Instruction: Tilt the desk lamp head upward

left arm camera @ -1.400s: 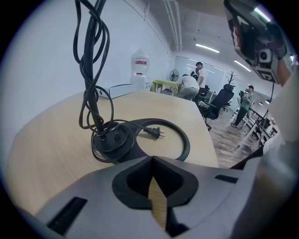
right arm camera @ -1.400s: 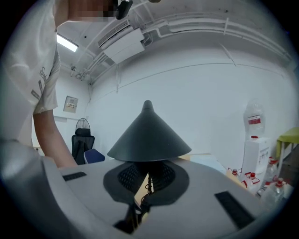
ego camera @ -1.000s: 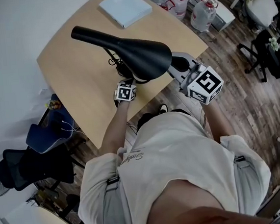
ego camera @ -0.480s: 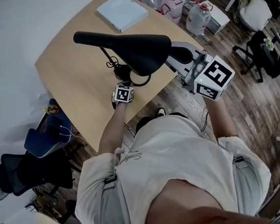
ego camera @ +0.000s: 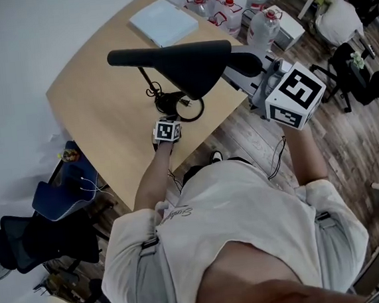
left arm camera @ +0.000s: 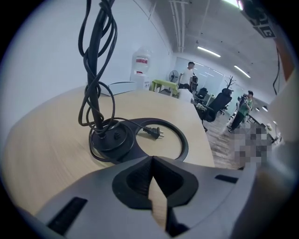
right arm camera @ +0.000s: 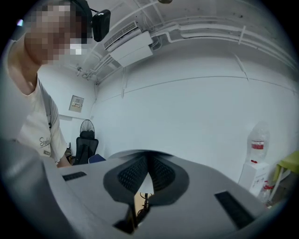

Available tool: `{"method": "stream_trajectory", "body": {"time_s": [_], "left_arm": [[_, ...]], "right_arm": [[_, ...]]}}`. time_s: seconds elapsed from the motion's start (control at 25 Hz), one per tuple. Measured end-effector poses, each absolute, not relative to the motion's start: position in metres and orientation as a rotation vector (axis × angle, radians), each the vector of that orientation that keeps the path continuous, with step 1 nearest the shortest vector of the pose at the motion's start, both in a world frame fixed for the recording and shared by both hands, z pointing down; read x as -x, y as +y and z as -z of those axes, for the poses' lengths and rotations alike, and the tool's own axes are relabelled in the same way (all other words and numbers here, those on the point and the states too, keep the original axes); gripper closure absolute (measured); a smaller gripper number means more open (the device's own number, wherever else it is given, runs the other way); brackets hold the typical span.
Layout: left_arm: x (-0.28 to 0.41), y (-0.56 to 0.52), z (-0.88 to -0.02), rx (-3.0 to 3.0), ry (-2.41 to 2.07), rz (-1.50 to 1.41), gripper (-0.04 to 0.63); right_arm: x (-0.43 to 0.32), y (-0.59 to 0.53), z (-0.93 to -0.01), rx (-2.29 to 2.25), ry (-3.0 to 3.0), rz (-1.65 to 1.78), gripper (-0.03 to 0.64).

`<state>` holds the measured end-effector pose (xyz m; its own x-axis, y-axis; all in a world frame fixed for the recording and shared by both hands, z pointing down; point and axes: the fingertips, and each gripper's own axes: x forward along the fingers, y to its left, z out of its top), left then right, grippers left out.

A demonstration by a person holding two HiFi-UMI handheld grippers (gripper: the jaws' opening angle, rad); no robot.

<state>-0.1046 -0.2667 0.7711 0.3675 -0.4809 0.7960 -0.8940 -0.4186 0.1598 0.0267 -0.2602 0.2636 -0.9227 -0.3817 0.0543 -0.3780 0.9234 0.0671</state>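
The black desk lamp's long head (ego camera: 180, 58) lies about level over the wooden table (ego camera: 98, 103). Its ring-shaped base (ego camera: 172, 106) sits near the table's front edge, with the cord wound round the stem (left arm camera: 93, 70). My left gripper (ego camera: 168, 118) is low at the near side of the base (left arm camera: 112, 137), jaws shut with nothing seen between them (left arm camera: 152, 161). My right gripper (ego camera: 242, 63) is at the wide end of the lamp head; whether it touches is hidden. In the right gripper view its jaws (right arm camera: 148, 161) are shut and point up at the wall.
A pale blue book (ego camera: 163, 21) lies at the table's far corner. Water bottles (ego camera: 261, 27) stand on the floor beyond the table, and office chairs (ego camera: 362, 71) at the right. The lamp's loose plug (left arm camera: 154, 132) rests inside the base ring.
The right gripper has risen and moved away from me at the lamp head's wide end; the head has gone from sloping down toward me to about level. The left gripper stayed by the base.
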Motion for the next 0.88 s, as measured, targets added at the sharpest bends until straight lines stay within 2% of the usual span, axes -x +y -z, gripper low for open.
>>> {"method": "stream_trajectory", "body": {"time_s": [0.28,0.88], "left_arm": [[0.104,-0.266,-0.771,-2.094,-1.181,-1.043,0.58],[0.105,-0.266,-0.77,-2.078,-1.143,-1.093,0.58]], "right_arm": [[-0.025,-0.262,-0.252,-0.597,-2.966,0.019,0.623],[-0.019,-0.265,-0.215,-0.643,-2.961,0.016,0.623]]}}
